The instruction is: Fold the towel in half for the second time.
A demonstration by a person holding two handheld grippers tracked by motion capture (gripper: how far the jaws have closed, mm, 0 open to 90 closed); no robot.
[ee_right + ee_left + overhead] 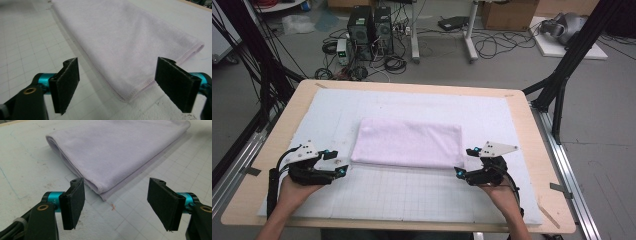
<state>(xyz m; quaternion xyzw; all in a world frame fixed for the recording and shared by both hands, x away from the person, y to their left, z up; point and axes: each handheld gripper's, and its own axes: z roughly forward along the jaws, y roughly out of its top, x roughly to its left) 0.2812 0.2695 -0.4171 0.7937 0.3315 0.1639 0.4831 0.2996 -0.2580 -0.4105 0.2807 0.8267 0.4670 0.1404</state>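
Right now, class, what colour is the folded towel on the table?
Pale lilac, plain with no pattern; the towel shows best in the left gripper view.

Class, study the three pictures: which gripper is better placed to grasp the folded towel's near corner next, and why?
Roughly equal, marginally the left gripper: the towel corner lies between its open jaws. The right gripper is open too, just off its corner.

We see a pale lilac towel [407,142] lying flat, folded into a wide rectangle, at the middle of the white gridded mat [412,195]. Its stitched hems stack in layers at the near left corner [103,192], and its long edges run left to right.
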